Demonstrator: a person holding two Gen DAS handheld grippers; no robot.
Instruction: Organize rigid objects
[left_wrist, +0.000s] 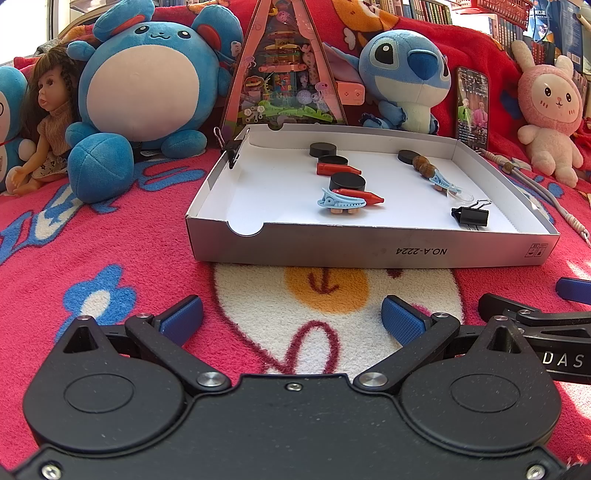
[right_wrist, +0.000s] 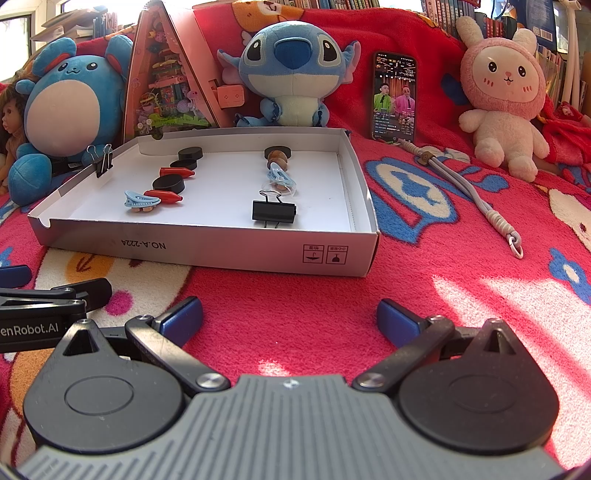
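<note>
Left gripper (left_wrist: 291, 314): jaws spread wide, nothing between the blue pads; it hovers low over the blanket, just near of the box's front wall.
Right gripper (right_wrist: 290, 315): also wide open and empty, over the red blanket near the box's front right corner, just beside the left gripper.
Blanket (right_wrist: 424, 280): red fleece with blue and white cartoon prints, covering the whole surface.
Box (left_wrist: 369, 251): shallow white cardboard tray, printed "NO.A-2224" on its near wall, lying flat on the blanket ahead of both grippers.
Left row in box: three black discs (left_wrist: 347, 182) run from far to near, with two red crayon-like pieces (left_wrist: 358, 195) lying crosswise between them; a light blue hair clip (left_wrist: 341, 201) sits at the near end, touching the nearer red piece.
Right row in box: a black disc (right_wrist: 277, 151) at the far end, then brown wooden beads (right_wrist: 277, 161), a second blue hair clip (right_wrist: 281, 177) on a clear piece, and a black binder clip (right_wrist: 274, 212) nearest.
Clip on wall: another black binder clip (left_wrist: 232, 151) grips the box's left wall near the far corner.
Cord (right_wrist: 476, 199): grey lanyard lying on the blanket right of the box.
Far background: blue round plush (left_wrist: 144, 85), pink triangular toy set (left_wrist: 282, 74), blue big-eared plush (right_wrist: 291, 74), lit phone (right_wrist: 394, 98) propped upright, pink rabbit plush (right_wrist: 502, 99), and a doll (left_wrist: 48, 118) at far left.
</note>
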